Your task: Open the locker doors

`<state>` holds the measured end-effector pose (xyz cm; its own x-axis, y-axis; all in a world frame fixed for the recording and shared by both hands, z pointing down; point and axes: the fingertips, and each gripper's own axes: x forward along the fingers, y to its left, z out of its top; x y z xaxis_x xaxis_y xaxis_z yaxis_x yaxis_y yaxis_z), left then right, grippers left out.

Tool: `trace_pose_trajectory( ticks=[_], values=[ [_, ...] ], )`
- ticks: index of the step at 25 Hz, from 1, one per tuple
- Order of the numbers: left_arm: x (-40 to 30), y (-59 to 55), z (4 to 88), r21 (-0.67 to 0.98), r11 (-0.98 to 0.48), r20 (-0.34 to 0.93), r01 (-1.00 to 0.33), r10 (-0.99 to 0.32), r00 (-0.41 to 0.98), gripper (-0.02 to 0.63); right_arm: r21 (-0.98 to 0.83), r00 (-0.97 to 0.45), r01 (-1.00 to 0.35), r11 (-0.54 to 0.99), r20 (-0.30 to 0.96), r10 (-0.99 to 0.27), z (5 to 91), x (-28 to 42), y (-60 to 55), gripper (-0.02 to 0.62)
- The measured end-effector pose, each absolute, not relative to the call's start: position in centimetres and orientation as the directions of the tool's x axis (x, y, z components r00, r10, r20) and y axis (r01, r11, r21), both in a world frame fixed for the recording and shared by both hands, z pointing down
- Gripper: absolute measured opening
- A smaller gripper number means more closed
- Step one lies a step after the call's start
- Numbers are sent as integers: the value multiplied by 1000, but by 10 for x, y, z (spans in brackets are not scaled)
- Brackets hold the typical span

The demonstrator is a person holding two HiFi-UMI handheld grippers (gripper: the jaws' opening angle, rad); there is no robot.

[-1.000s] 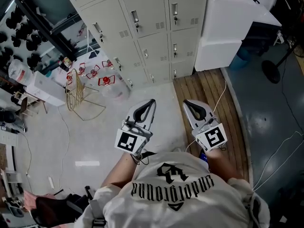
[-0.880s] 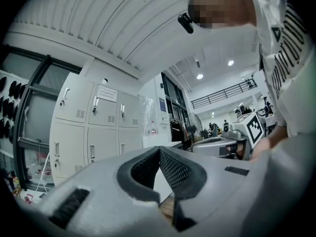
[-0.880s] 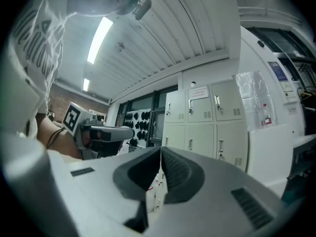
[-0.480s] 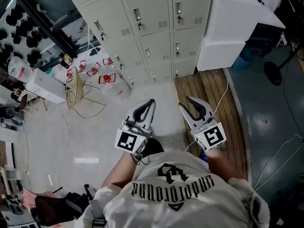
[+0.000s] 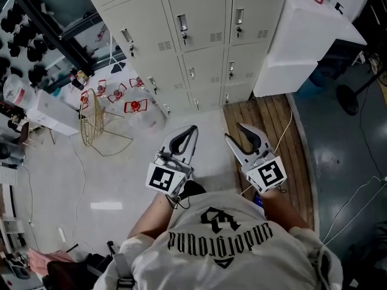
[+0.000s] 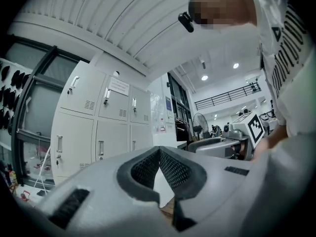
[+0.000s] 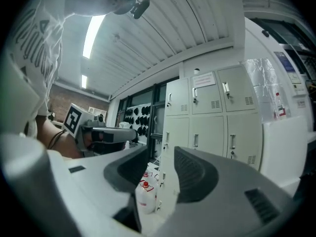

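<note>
Person stands facing the locker bank, both grippers held out in front at waist level and pointing toward it, side by side. L gripper: jaws pressed together at the tips, nothing pinched; left gripper view confirms, the mesh pads meet at the tip of the L gripper w/ only a small gap lower down. R gripper: jaws spread, have just been opening, nothing between them; in right gripper view the gap of the R gripper shows only far bg, incl. a clear jug w/ red cap on the floor. Lockers are well apart from both grippers, floor in between; all visible doors are closed, handles and key locks in place, same in left gripper view and right gripper view. R gripper sits over the edge of the wood plank strip, L gripper over pale floor. White cabinet stands just right of the lockers. Red-capped jugs and a wire basket sit at the lockers' left end.
</note>
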<state>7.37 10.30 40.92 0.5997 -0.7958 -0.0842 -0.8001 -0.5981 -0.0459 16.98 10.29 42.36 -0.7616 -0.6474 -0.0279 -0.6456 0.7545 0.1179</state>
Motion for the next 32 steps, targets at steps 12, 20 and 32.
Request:
trace_pose_trajectory(
  ticks=[12,20,32],
  values=[
    [-44,-8,384,-57,-635,-116,-770,-762,637,8,146,-739,-669,729,-34,-672,397,47,-4,173],
    [-100,-63,368,-70,-686,-107,-724,-717,689,8,170,-703,-706,687,-52,-709,380,-15,-62,173],
    [-114,-121,336,-137,-676,-147,-724,-709,690,8,190,-687,-723,665,-85,-722,358,-29,-128,172]
  ],
)
